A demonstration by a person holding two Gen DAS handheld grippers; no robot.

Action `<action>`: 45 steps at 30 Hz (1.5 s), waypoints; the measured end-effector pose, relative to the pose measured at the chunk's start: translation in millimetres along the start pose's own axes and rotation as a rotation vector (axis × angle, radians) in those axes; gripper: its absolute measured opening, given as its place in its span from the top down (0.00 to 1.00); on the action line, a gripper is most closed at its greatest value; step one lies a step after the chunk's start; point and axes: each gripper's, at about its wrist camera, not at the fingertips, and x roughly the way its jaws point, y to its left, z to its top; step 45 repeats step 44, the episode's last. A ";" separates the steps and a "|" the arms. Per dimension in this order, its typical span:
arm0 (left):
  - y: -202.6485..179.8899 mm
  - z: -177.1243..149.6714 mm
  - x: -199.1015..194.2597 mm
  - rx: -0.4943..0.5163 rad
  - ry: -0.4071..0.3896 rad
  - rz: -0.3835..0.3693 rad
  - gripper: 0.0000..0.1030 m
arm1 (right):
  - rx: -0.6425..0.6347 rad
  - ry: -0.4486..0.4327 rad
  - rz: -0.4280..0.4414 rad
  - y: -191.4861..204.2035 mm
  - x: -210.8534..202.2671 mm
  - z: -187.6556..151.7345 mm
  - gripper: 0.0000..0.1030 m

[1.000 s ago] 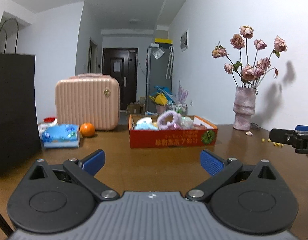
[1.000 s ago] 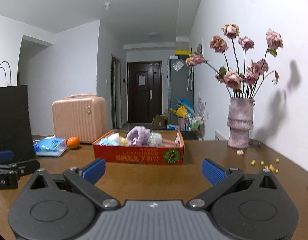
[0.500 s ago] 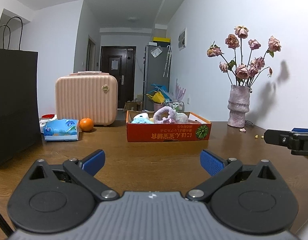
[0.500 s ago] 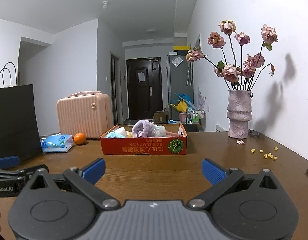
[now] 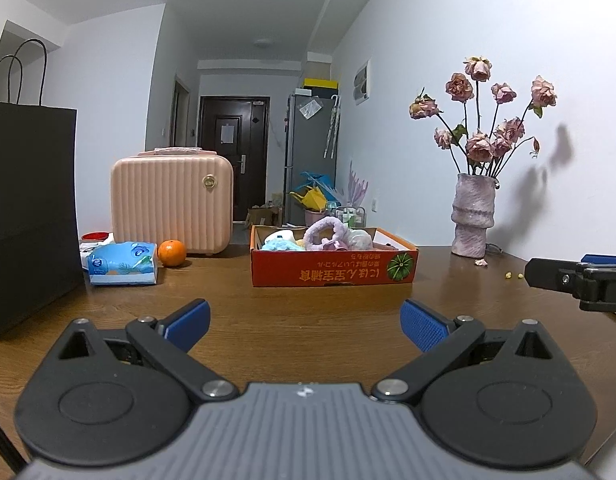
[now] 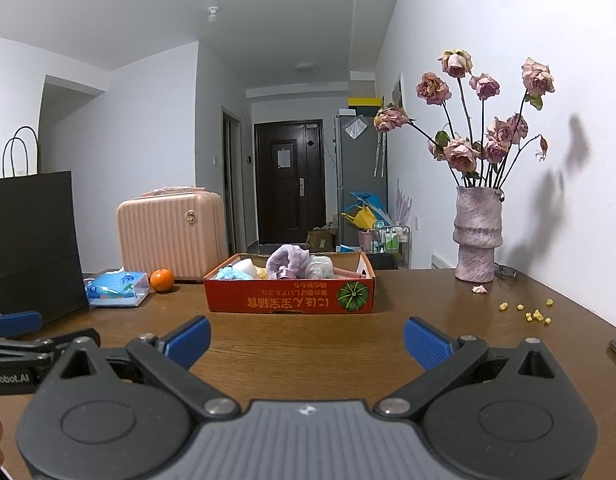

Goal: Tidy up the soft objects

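White-walled room, dim hallway beyond.
Brown wooden table in front; dark door at the corridor's end, grey fridge beside it, ceiling lamp above; vase shadows cast on the right wall.

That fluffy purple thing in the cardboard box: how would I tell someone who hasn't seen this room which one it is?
Find the shallow red cardboard box in the middle of the brown wooden table, right of the pink ribbed suitcase. Among the soft items piled inside, the lilac plush ring-shaped band stands tallest, near the centre. Its neighbours are a light-blue fuzzy piece and a pale rounded item; only it is purple and looped.
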 end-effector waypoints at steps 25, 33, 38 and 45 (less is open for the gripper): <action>-3.7 1.8 -3.2 0.004 0.000 -0.005 0.00 | -0.006 -0.004 -0.001 1.0 -2.7 -0.1 0.00; -4.6 1.8 -2.0 0.011 0.006 -0.019 0.00 | -0.005 -0.005 -0.001 1.1 -2.7 -0.4 0.00; -6.3 0.1 -0.6 0.014 0.014 -0.023 0.00 | -0.005 -0.005 -0.001 0.8 -3.1 -0.1 0.00; -5.2 -0.8 -0.7 0.012 0.007 -0.028 0.00 | -0.006 -0.004 -0.003 -0.8 -3.0 0.8 0.00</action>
